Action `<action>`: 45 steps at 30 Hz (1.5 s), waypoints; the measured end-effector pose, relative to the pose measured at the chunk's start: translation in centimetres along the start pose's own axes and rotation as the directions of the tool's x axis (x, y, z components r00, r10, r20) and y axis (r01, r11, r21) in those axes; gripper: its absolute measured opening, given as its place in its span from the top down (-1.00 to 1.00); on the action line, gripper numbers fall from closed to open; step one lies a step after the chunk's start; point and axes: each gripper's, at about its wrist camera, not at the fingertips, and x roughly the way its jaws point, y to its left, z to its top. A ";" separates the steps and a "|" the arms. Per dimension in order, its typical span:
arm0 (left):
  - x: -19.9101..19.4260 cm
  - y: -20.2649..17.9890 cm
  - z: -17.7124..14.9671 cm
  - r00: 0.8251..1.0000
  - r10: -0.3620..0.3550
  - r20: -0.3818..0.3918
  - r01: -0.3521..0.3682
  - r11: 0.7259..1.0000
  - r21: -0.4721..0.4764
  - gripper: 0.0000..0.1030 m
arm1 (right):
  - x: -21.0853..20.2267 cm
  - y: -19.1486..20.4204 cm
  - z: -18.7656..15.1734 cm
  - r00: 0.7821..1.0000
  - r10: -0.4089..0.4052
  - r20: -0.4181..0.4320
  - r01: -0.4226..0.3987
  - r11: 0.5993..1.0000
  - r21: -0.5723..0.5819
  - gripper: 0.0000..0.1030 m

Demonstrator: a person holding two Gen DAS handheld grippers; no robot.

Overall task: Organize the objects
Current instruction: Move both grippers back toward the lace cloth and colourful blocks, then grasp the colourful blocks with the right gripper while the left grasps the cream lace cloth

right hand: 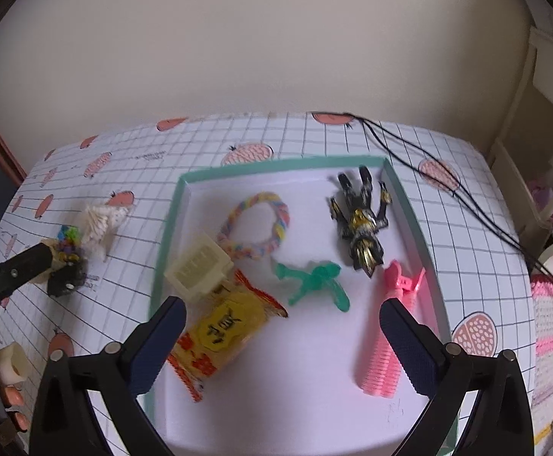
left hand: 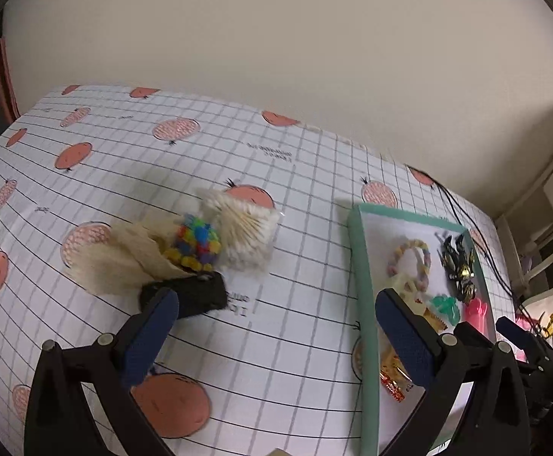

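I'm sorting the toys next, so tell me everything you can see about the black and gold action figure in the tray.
The action figure is a small humanoid toy, black with gold and silver trim, seemingly hard glossy plastic. It lies flat on the white floor of the green-rimmed tray, in the far right corner, legs pointing toward the back wall, arms spread, head end toward the camera. Its head end sits close to the pink hair clip; whether they touch is unclear. Neither hand-held gripper holds it.

Your left gripper [left hand: 276,326] shows 2 black arms tipped with navy ribbed pads [left hand: 151,338], a silver screw at each joint. Your right gripper [right hand: 282,336] matches it: black frame, 2 navy textured fingers [right hand: 409,345], round silver screws.
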 end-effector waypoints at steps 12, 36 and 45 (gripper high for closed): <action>-4.6 7.5 3.0 0.991 0.058 0.117 -0.047 0.995 -0.091 -1.00 | -2.4 5.9 2.4 0.991 0.108 0.078 -0.106 0.994 -0.028 -1.00; -2.4 17.7 3.6 0.999 0.054 0.003 -0.050 0.933 -0.357 -1.00 | 2.9 19.8 1.9 0.963 0.265 0.055 -0.256 0.958 -0.130 -0.72; 0.6 17.5 3.3 0.999 0.033 -0.027 -0.041 0.904 -0.426 -0.81 | 6.2 20.3 2.7 0.959 0.280 0.037 -0.275 0.955 -0.110 -0.10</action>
